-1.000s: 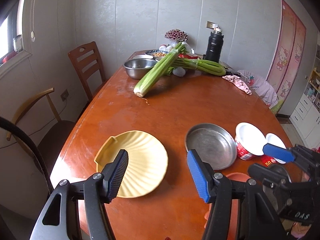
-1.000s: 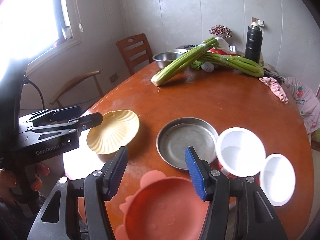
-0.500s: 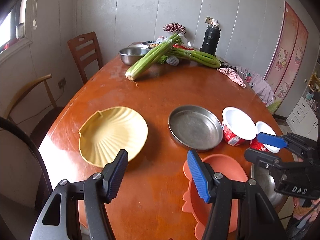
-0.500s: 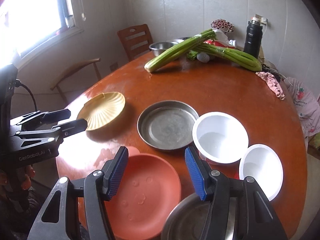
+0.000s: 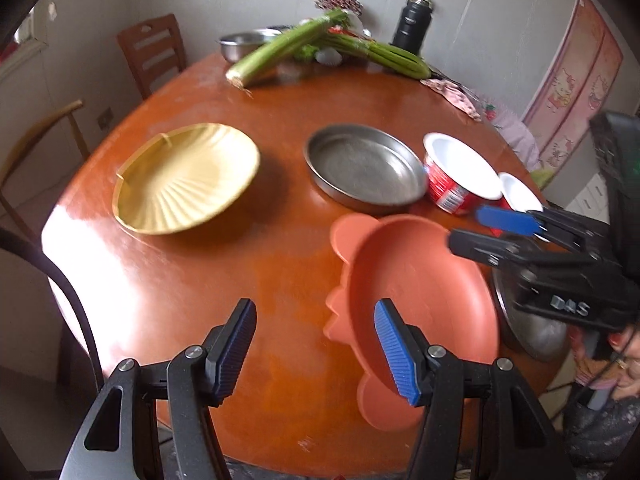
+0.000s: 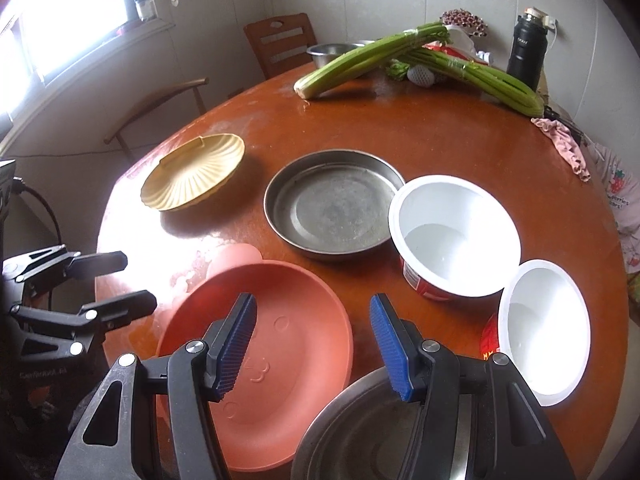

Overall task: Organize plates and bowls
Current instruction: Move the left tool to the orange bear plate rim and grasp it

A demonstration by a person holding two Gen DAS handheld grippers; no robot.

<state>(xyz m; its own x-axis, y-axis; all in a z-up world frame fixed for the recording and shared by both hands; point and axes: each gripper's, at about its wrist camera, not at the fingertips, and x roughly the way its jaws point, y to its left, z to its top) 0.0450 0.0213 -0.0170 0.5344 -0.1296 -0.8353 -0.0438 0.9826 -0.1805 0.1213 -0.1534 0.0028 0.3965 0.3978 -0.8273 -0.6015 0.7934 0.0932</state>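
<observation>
So the big round table (image 6: pixel 460 140) is basically the whole scene, and the dishes all sit in the half nearest the person, which I'd guess is just so everything's in easy reach for sorting. The far side, up around 12 o'clock in the right wrist view, has celery (image 6: pixel 360 60), a steel mixing bowl (image 6: pixel 328 50) and a black flask (image 6: pixel 526 50), well apart from the working area.

Going down in size: the orange plate (image 6: pixel 280 340) is at 6 o'clock, right under the right gripper (image 6: pixel 312 344). A steel pan (image 6: pixel 332 204) sits dead centre. The yellow shell plate (image 6: pixel 192 172) is out at 10 o'clock, alone. A second steel dish (image 6: pixel 360 432) pokes in at the bottom edge, partly hidden by the gripper. Then the bigger white bowl (image 6: pixel 456 236) at 3 o'clock, touching or nearly touching the pan, and the smaller white bowl (image 6: pixel 544 328) at 4 o'clock, just beside it.

Both tongs are roughly half open and empty. The left gripper (image 5: pixel 316 354) hangs over bare wood just left of the orange plate, and the right one sits above that plate without its pads touching anything.

Room-wise: the orange plate and the near steel dish sit close to the table's near edge, so I'd be careful dragging them. There's a good open patch between the shell plate and the orange one, and lots of clear wood past the pan toward 12 o'clock.
</observation>
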